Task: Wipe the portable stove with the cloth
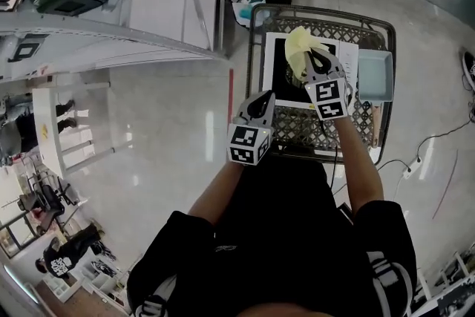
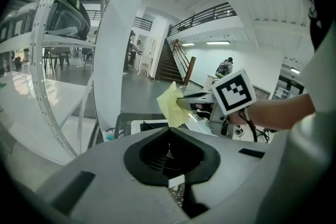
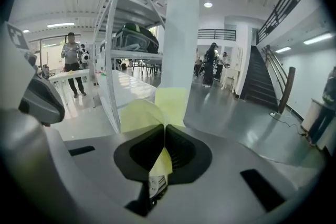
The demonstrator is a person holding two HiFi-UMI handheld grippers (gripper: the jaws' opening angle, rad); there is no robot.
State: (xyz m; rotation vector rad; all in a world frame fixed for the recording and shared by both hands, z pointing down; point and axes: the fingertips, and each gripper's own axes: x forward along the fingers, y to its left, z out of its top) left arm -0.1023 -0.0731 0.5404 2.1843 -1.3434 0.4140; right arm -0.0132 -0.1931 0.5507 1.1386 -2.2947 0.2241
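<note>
- My right tongs (image 3: 164, 126) are clenched on the yellow cloth (image 3: 157, 107). A narrow strip of it runs down between the jaws, and the rest fans out loose above the tips.
- My left tongs (image 2: 169, 129) are closed on nothing, jaw tip against jaw tip. They hang beside the right pair and lower in the head view, short of the wire cart (image 1: 319, 11).
- The cloth is thin, soft and very light. It flops and folds under its own weight, so a pinch at one edge gives me a dangling flag, not a pad.
- For wiping I judge a bunched grip better, with several layers gathered between the jaws and a wad left below the tips to press flat. The present hold looks secure enough to carry it but leaves most of it free to trail.
- The cloth is held in the air over the portable stove (image 1: 280, 63), which lies flat in the cart with its white body and dark middle facing up.
- The stove looks rigid and smooth, so the cloth should glide. It may shift in the cart under a sideways push, and my free left tongs could steady an edge.
- A pale blue tray (image 1: 375, 74) sits just beside the stove on its right.
</note>
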